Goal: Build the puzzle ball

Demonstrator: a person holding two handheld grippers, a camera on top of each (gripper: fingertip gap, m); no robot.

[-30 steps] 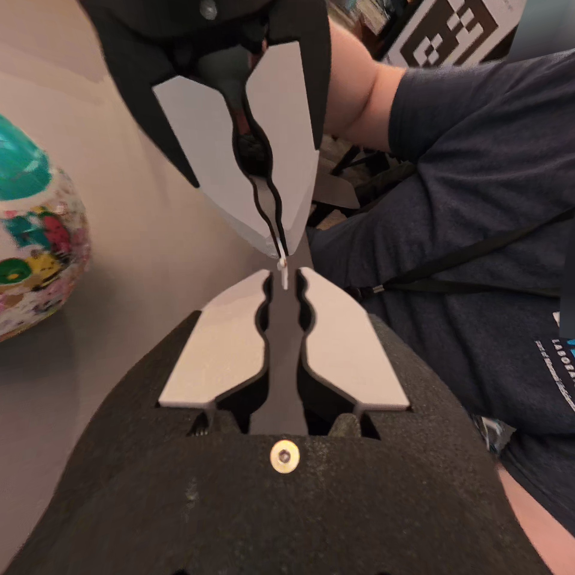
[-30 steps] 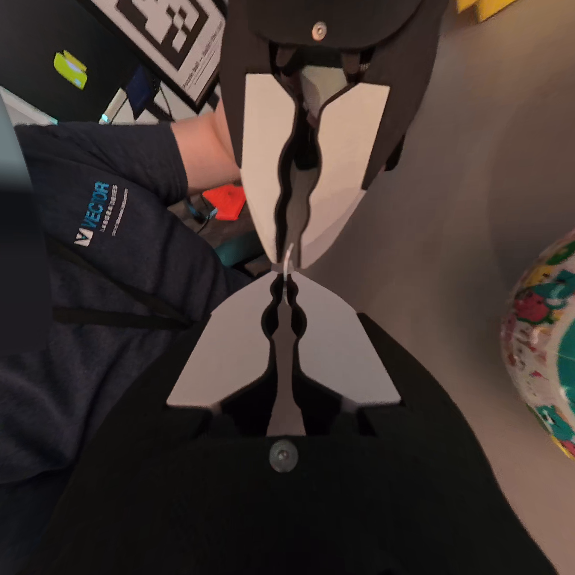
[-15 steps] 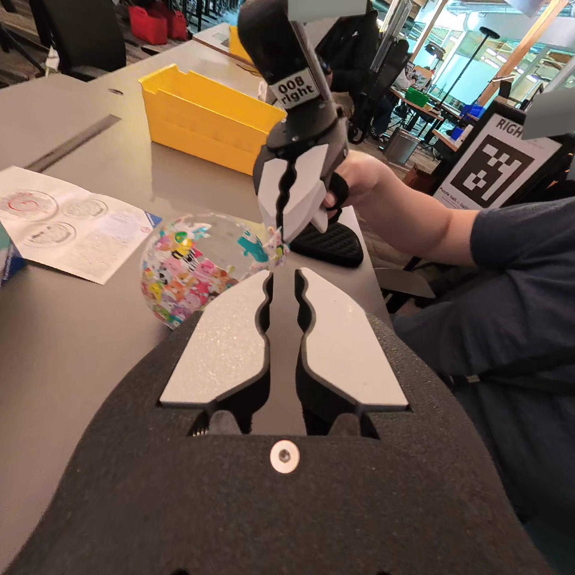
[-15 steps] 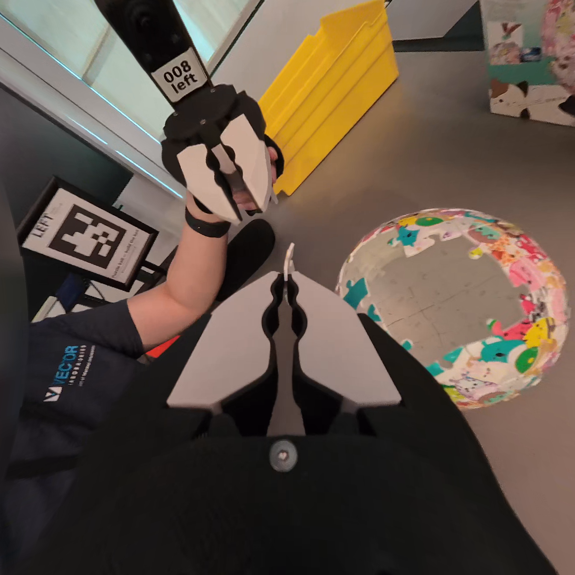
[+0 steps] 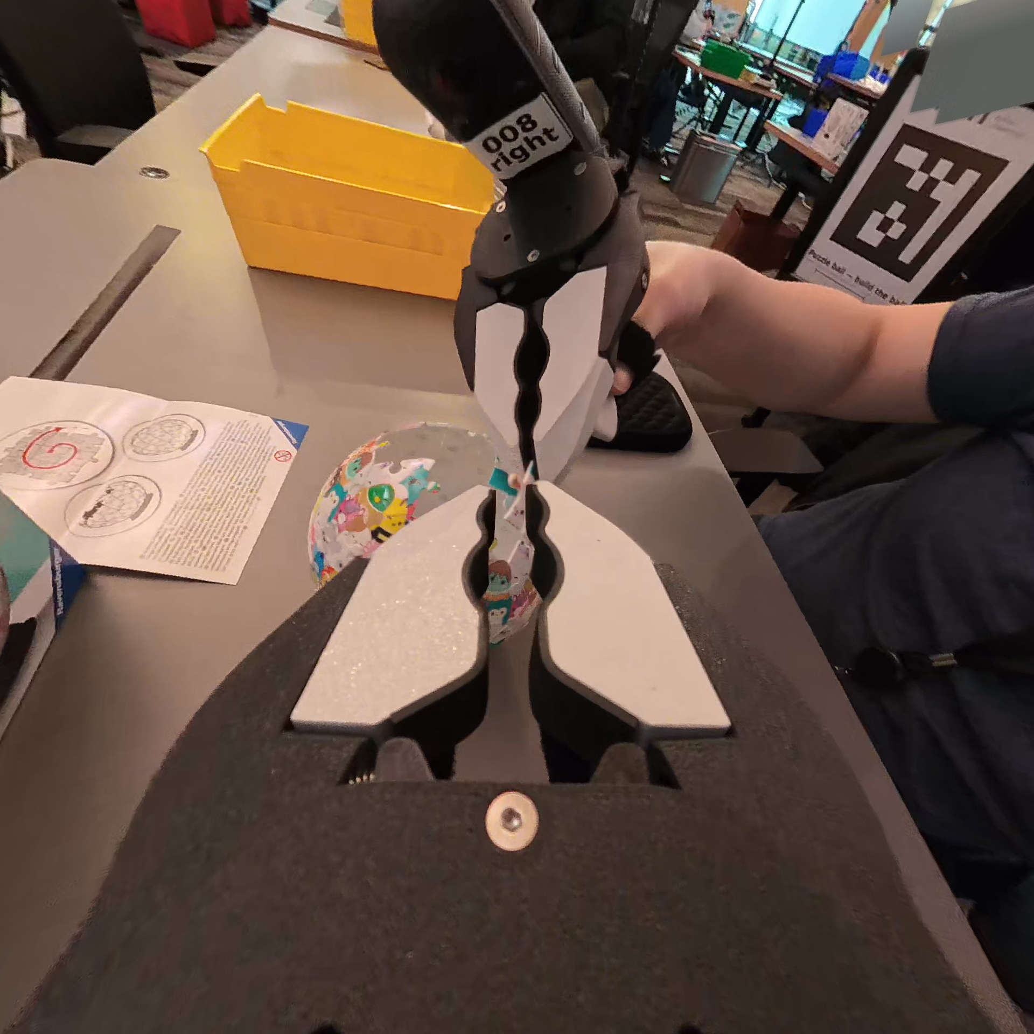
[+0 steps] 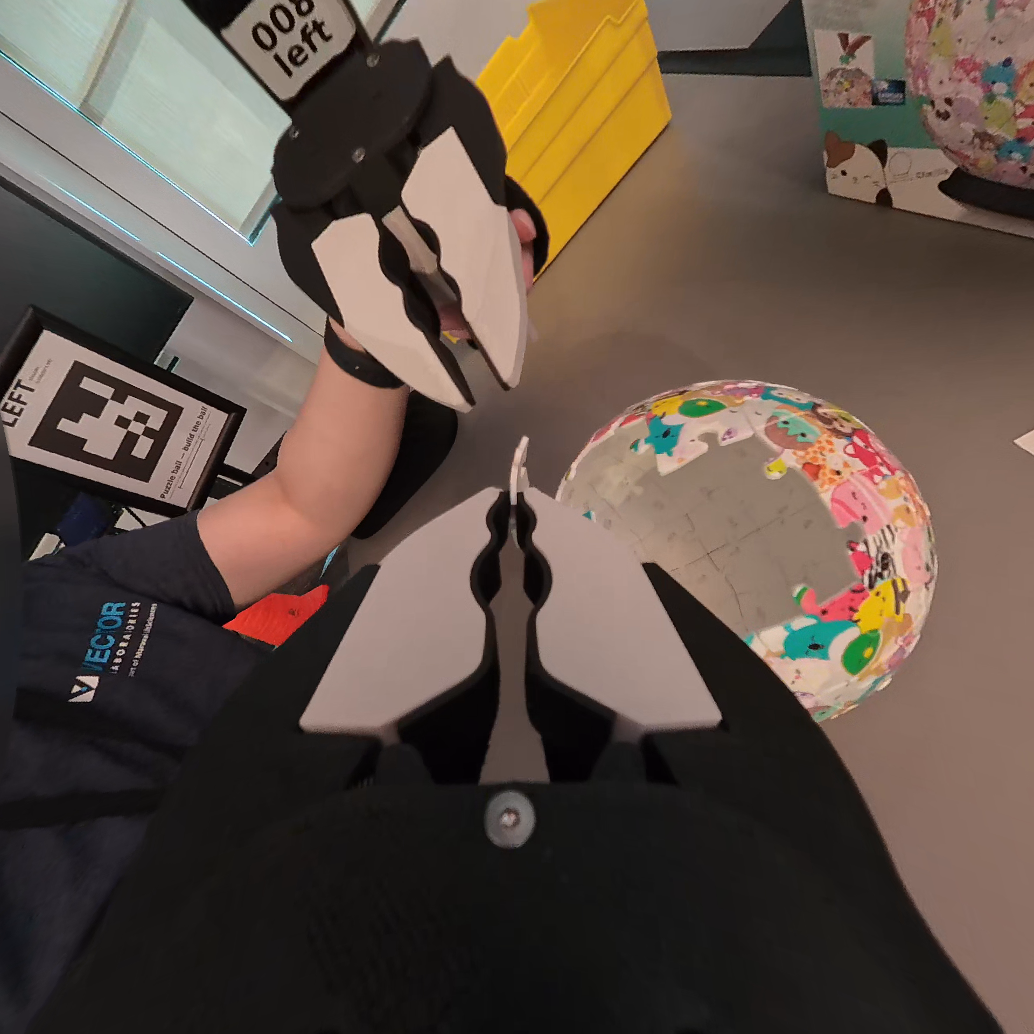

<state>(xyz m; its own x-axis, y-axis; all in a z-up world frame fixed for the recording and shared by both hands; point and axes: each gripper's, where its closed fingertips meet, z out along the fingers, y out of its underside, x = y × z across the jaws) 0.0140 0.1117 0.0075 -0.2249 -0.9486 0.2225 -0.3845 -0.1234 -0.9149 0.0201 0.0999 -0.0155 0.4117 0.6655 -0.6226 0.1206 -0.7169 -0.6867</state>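
Overhead, the right gripper (image 6: 517, 492) tilts down beside the puzzle ball (image 6: 783, 537), jaws clamped on a puzzle piece (image 6: 520, 464); left gripper (image 5: 512, 498) jaws apart.

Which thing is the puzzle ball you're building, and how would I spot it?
Find the grey table with the yellow bin at its far side. In front of that bin sits the puzzle ball, round and covered in bright cartoon animals. Unlike the finished ball printed on the box, it has a big grey hole where pieces are missing.

Wrist cams face each other — both see puzzle ball (image 5: 391, 503) (image 6: 783, 537).
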